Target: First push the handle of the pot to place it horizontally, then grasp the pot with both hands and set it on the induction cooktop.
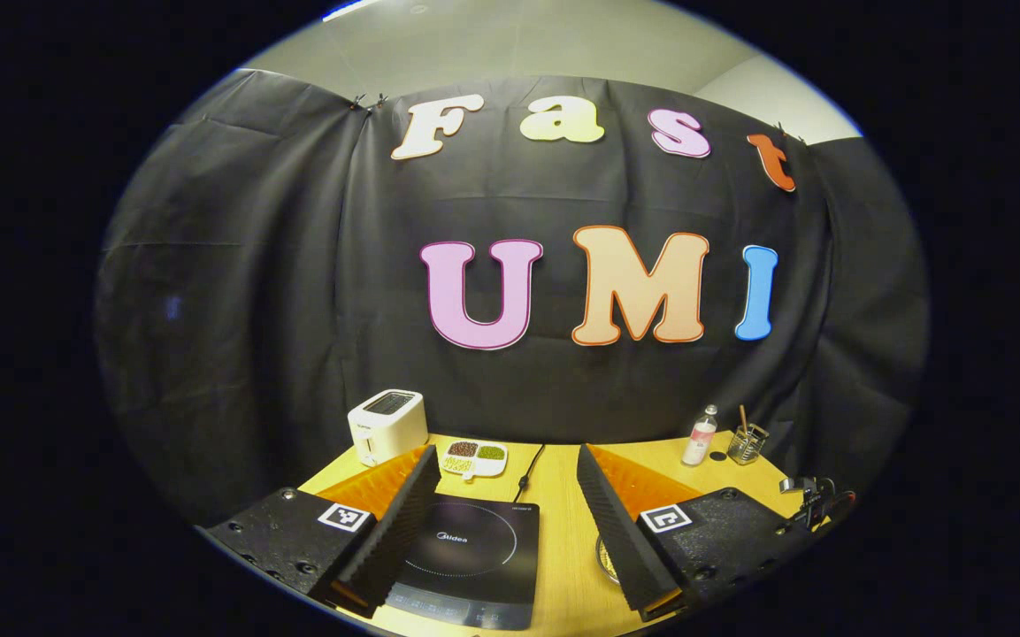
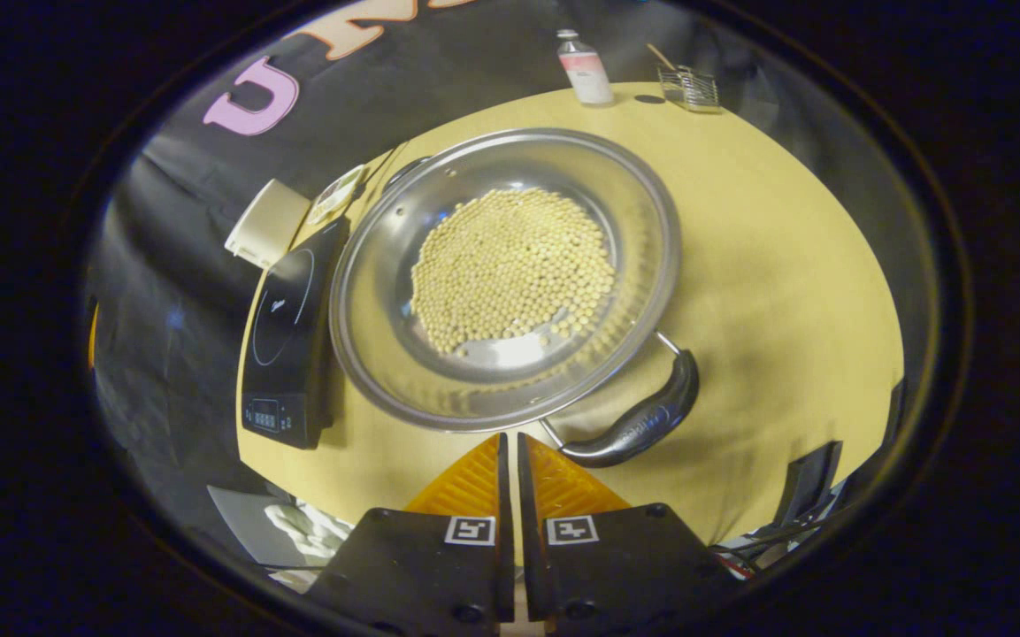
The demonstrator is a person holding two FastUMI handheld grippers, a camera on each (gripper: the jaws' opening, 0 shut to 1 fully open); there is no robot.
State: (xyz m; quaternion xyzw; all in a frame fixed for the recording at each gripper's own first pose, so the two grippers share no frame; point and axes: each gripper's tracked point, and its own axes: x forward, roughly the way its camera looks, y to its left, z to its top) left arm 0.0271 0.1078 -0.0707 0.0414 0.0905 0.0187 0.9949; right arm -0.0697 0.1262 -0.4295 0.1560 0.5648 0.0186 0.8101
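Left gripper view: the left hand-held gripper [image 1: 505, 522] hangs above the yellow wooden surface [image 1: 563, 495], fingers spread wide apart, nothing between them. Between the fingers lies the flat black induction cooktop [image 1: 470, 562], its near edge cut off by the bottom of the view; a small logo is printed on the glass, too small to vouch for. A black cable [image 1: 529, 469] runs off behind it. Behind that sits a white three-part dish of beans [image 1: 474, 458], and to the left a white two-slot toaster [image 1: 387, 426]. Far right at the back stand a small clear bottle with a pink label [image 1: 700, 438] and a clear glass holder with a stick in it [image 1: 747, 442]; label unreadable. A sliver of a metal rim [image 1: 603, 559] peeks out by the right finger, mostly hidden.

Right gripper view: the right hand-held gripper [image 2: 510, 469] has its fingers closed almost together, nothing pinched, tips just short of the pot. The wide stainless steel pot full of pale yellow beans [image 2: 510, 274] rests on the surface just right of the cooktop, overlapping its edge as seen here; cannot tell if they touch. Its dark curved handle [image 2: 642, 425] lies just beside the fingertips, apart from them; the embossed writing on it is illegible. The far handle [image 2: 403, 168] is barely visible. A white-gloved hand [image 2: 310, 526] is cut off at lower left.
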